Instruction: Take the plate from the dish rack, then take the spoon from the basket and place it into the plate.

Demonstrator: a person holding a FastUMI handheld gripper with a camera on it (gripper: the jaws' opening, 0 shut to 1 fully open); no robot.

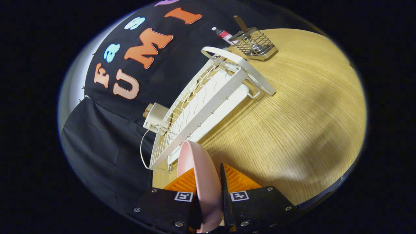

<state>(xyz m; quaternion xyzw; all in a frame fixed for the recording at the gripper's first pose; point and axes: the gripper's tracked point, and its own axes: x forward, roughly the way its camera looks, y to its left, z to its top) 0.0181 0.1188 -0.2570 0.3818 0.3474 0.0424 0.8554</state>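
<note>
- Plate [198, 182]: you have this pink dish clamped edge-on between the two fingers, its rim rising just ahead of the fingertips, clear of the table [292, 130].
- Gripper [208, 182]: your fingers are closed on the plate, one pressing each face, so it stands on edge in the grip.
- Rack [201, 107]: the white wire dish rack lies just beyond the plate, running away from you along the table's left side; its near end sits close to the plate's rim, and whether they touch is unclear.
- Basket [255, 44]: the wire basket stands at the far end of the table, past the rack's far handle and apart from it.
- Spoon [242, 24]: a dark handle sticks up out of the basket; its bowl is hidden inside the wire.
- Bottle [224, 34]: a small bottle stands just left of the basket, against the black cloth.
- Box [156, 117]: a white box with a cord sits left of the rack, by the cloth.
</note>
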